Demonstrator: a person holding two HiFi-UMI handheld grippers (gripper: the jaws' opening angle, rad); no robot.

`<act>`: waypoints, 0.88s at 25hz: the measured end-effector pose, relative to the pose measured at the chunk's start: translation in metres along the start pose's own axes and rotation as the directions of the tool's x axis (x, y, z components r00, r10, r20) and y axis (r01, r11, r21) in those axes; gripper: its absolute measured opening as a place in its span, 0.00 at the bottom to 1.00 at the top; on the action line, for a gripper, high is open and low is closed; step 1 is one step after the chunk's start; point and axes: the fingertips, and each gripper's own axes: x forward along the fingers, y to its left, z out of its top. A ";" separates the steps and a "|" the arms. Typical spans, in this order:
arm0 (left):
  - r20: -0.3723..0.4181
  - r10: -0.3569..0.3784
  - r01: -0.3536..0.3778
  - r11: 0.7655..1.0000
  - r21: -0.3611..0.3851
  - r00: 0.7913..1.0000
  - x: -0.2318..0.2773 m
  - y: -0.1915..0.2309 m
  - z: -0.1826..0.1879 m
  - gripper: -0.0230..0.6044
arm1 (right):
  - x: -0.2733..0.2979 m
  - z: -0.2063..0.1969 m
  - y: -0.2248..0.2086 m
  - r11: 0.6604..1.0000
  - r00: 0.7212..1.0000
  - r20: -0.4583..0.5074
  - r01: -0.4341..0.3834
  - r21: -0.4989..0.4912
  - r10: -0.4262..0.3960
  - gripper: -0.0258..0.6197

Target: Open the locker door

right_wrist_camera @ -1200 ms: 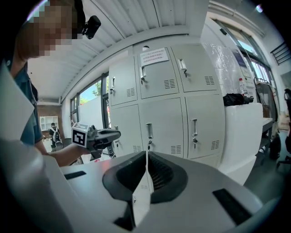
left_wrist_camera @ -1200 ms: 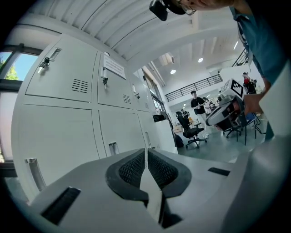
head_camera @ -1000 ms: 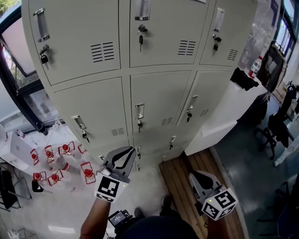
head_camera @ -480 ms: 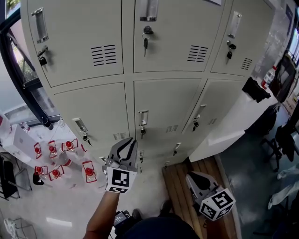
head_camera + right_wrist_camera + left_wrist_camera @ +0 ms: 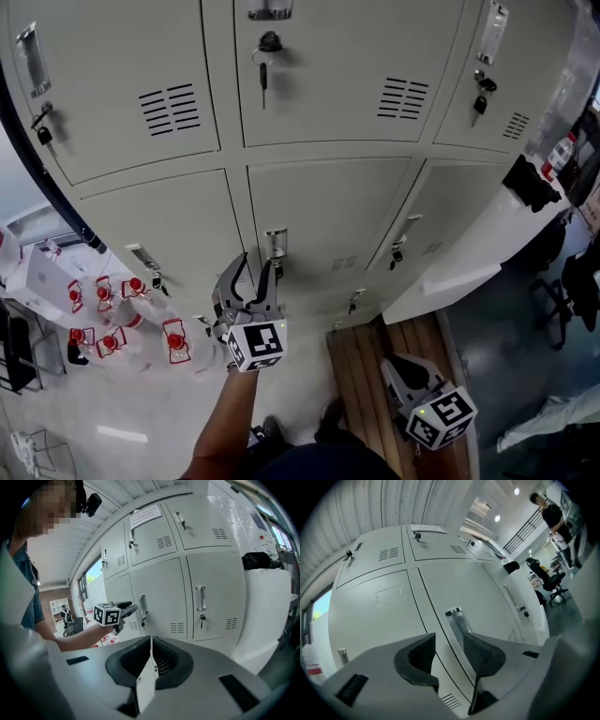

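A bank of pale grey lockers fills the head view. The middle-row centre door (image 5: 328,211) has a metal handle (image 5: 275,242) with a key below it. My left gripper (image 5: 256,269) is raised just below and left of that handle, its jaws opening with nothing between them. In the left gripper view the handle (image 5: 458,619) shows just past the left gripper (image 5: 449,644), a little toward the right jaw. My right gripper (image 5: 394,364) hangs low at the right, shut and empty; in its own view the right gripper (image 5: 151,644) faces the lockers.
Keys hang from several locker locks. Red-capped bottles (image 5: 122,323) lie on the floor at the left. A wooden platform (image 5: 375,352) lies at the lockers' foot, under my right gripper. A white cabinet (image 5: 469,253) and a black office chair (image 5: 572,281) stand to the right.
My left gripper has risen toward the centre door's handle and its jaws have parted from shut. The right gripper has stayed low at the right.
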 end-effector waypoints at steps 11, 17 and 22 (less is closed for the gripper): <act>0.004 0.196 -0.196 0.980 0.019 0.981 0.034 -0.004 0.007 0.38 | 0.020 -0.002 -0.038 1.000 0.999 -0.049 -0.024 -0.018 0.023 0.10; 0.010 0.246 -0.246 0.969 0.005 0.969 0.033 0.002 0.006 0.42 | 0.030 -0.006 -0.048 0.999 0.997 -0.066 -0.046 -0.025 0.044 0.10; -0.020 0.306 -0.306 0.951 -0.049 0.952 0.015 0.027 -0.012 0.23 | 0.034 -0.007 -0.048 0.997 0.995 -0.070 -0.072 -0.038 0.070 0.10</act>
